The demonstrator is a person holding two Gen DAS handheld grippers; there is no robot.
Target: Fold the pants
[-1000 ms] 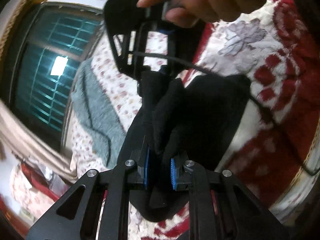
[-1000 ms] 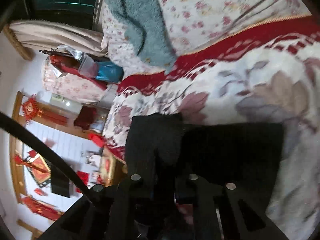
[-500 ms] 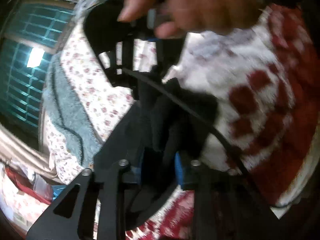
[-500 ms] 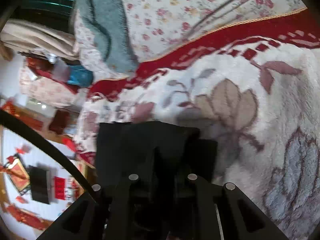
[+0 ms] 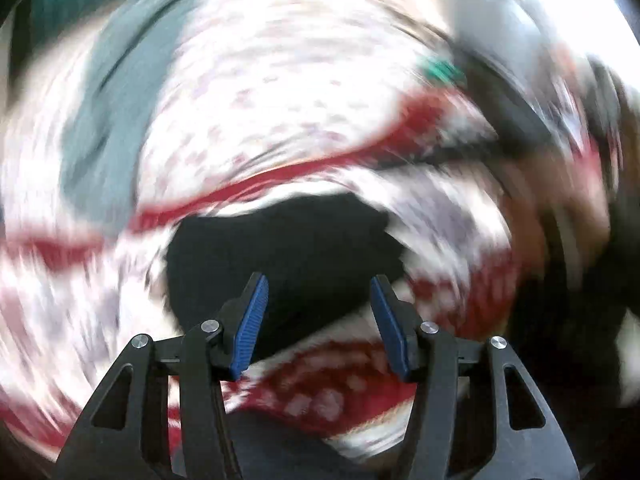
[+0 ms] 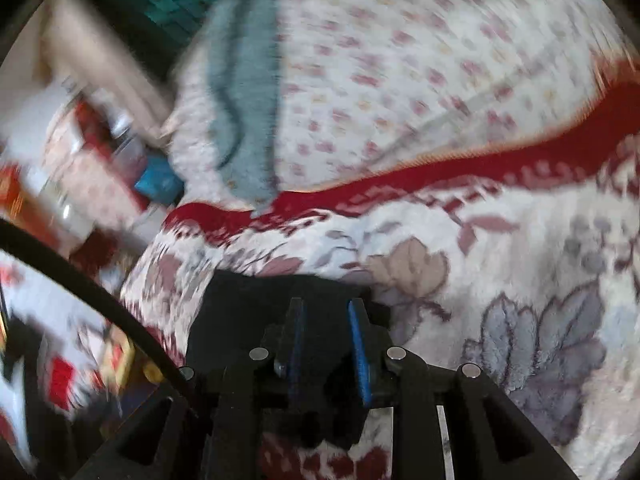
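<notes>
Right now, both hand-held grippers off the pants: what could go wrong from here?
1. The left hand-held gripper is open and its view is smeared by fast motion; a regrasp now could miss.
2. The black pants lie bunched on the plush floral blanket, so the fold may spring loose.
3. The right hand-held gripper, jaws apart, sits low over the pants and could snag them if it pulls away.

Motion blur smears the left wrist view, so the bed (image 5: 280, 100) pattern and the dark shape at upper right stay unreadable. The right tongs (image 6: 326, 336) hide part of the black pants (image 6: 248, 312).
</notes>
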